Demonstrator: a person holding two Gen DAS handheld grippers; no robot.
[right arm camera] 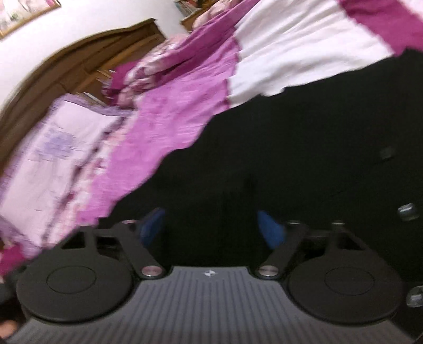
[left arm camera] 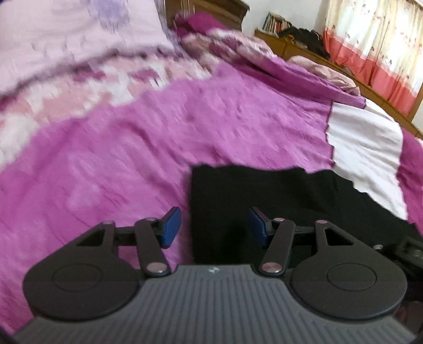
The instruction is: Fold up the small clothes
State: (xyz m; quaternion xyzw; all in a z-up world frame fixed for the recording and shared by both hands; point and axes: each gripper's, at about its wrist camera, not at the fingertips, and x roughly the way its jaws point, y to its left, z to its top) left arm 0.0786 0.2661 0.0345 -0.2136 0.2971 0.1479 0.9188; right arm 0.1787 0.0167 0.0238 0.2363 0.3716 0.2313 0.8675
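A black garment (left arm camera: 277,190) lies flat on the purple bedspread (left arm camera: 158,148). My left gripper (left arm camera: 214,228) is open, with its blue pads astride the garment's left edge, low over the bed. In the right wrist view the same black garment (right arm camera: 290,148) fills the middle and right. My right gripper (right arm camera: 211,229) is open over the garment, its blue pads apart with nothing between them. Two shiny buttons (right arm camera: 408,211) show on the garment at the right edge. The right view is blurred.
A white band (left arm camera: 367,150) of the bedspread runs beyond the garment. A pale lilac pillow (left arm camera: 74,34) and a crumpled floral quilt (left arm camera: 232,45) lie near the wooden headboard (right arm camera: 79,60). A wooden shelf with books (left arm camera: 277,23) and pink curtains (left arm camera: 378,47) stand behind the bed.
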